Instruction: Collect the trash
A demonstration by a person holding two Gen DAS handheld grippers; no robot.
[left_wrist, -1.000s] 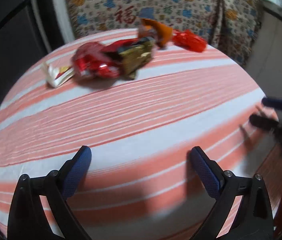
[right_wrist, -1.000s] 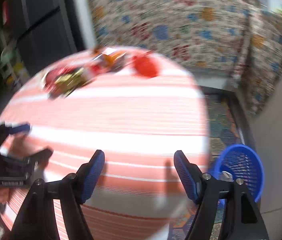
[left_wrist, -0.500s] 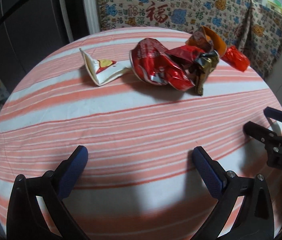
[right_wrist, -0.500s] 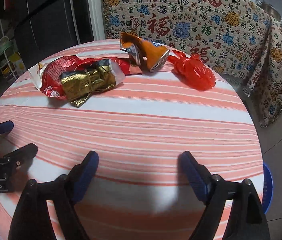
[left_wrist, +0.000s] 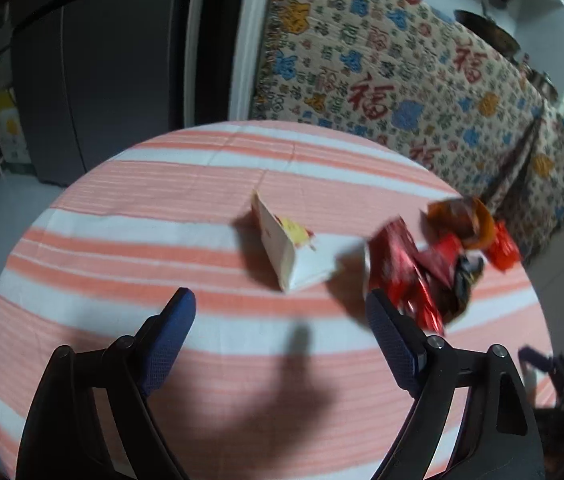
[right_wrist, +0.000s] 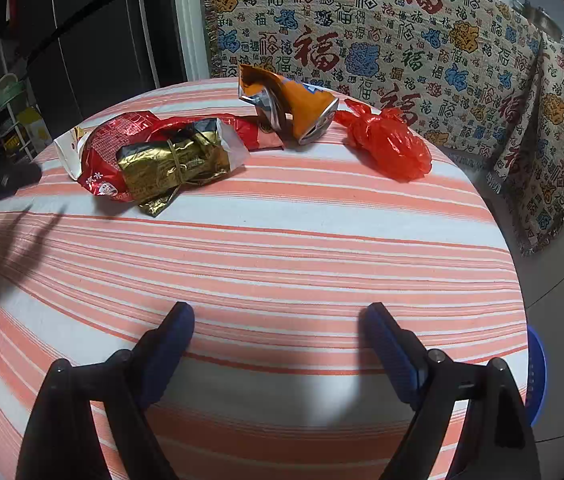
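Note:
Trash lies on a round table with an orange-and-white striped cloth (right_wrist: 282, 248). A white folded carton (left_wrist: 302, 256) sits just ahead of my left gripper (left_wrist: 277, 304), whose jaws are closing with nothing between them. To its right lie a red foil wrapper (left_wrist: 402, 276), a gold wrapper (right_wrist: 169, 168), a crushed orange can (right_wrist: 294, 108) and a red plastic bag (right_wrist: 390, 144). My right gripper (right_wrist: 277, 316) stands open over bare cloth, well short of the pile. The left gripper shows only as a dark blur at that view's left edge.
A blue basket (right_wrist: 536, 372) peeks out below the table's right edge. A patterned blanket (right_wrist: 402, 48) drapes furniture behind the table. A dark fridge (left_wrist: 101, 72) and a shelf rack (right_wrist: 17, 116) stand at the back left.
My left gripper has swung left and forward toward the white carton, and its jaws have narrowed a little. The right gripper moved in over the table, then held still.

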